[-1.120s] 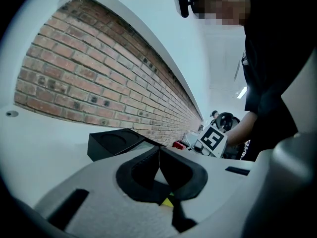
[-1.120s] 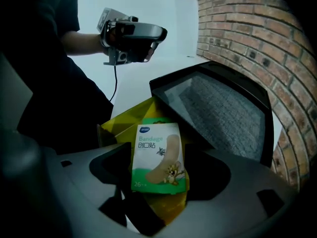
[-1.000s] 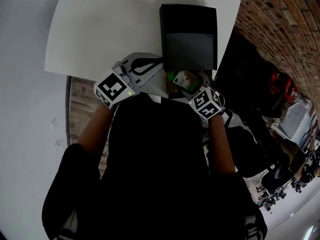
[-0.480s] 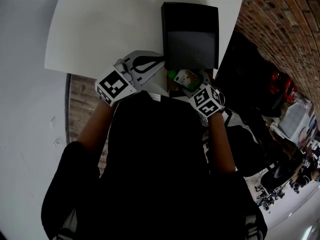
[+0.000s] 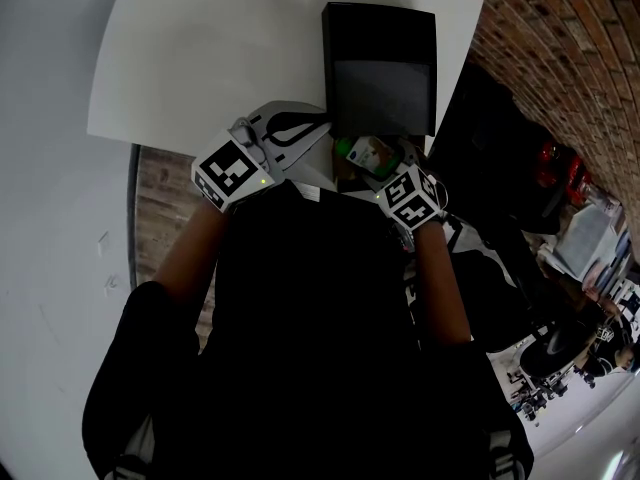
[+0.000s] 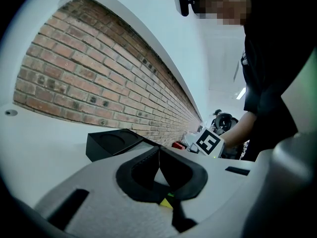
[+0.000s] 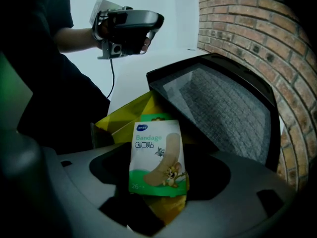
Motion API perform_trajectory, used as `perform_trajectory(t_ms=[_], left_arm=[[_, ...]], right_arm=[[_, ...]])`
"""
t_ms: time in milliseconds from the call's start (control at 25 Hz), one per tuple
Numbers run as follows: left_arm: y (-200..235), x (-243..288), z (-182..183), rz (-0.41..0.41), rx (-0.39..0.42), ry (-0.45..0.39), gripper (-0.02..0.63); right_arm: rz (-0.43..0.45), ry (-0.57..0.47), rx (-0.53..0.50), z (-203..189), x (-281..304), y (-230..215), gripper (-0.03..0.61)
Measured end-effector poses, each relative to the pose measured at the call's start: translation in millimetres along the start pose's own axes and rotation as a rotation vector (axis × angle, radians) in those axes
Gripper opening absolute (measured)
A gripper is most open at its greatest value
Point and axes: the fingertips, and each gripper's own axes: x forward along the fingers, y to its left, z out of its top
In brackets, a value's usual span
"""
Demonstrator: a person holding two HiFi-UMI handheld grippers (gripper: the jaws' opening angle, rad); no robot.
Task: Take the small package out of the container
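The small package (image 7: 156, 157) is a white and green bandage packet with a cartoon print. It stands upright between the jaws of my right gripper (image 7: 157, 195), which is shut on it. A crumpled yellow wrapper (image 7: 119, 123) lies just behind it. The head view shows the package (image 5: 368, 154) held just before the near end of the black container (image 5: 380, 13), outside it. The container (image 7: 223, 108) is lined with grey felt. My left gripper (image 5: 322, 128) hovers left of the container's near corner, its jaws (image 6: 159, 152) closed tip to tip on nothing I can see.
A white table (image 5: 220, 58) carries the container; its near edge (image 5: 135, 146) runs by my left hand. A brick wall (image 5: 540, 48) stands to the right. Clutter and wheeled chairs (image 5: 570, 348) fill the floor at lower right. My dark clothing hides the space below the grippers.
Almost nothing differs. The right gripper with the package has drifted very slightly up toward the container. The left gripper holds its place.
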Motion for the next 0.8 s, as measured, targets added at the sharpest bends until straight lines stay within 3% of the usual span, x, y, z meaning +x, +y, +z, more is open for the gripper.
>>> perform_trajectory(t_ms=[440,800], left_arm=[[-1,0,7,-0.001,-0.006,-0.029,0.015],[-1,-4,7,0.004,-0.003,-0.029,0.015]], right_arm=[[-0.003,-0.013,-0.023,1,-4,-1,0.327],[0.07,-0.029,-0.079,6,-23,3,0.321]])
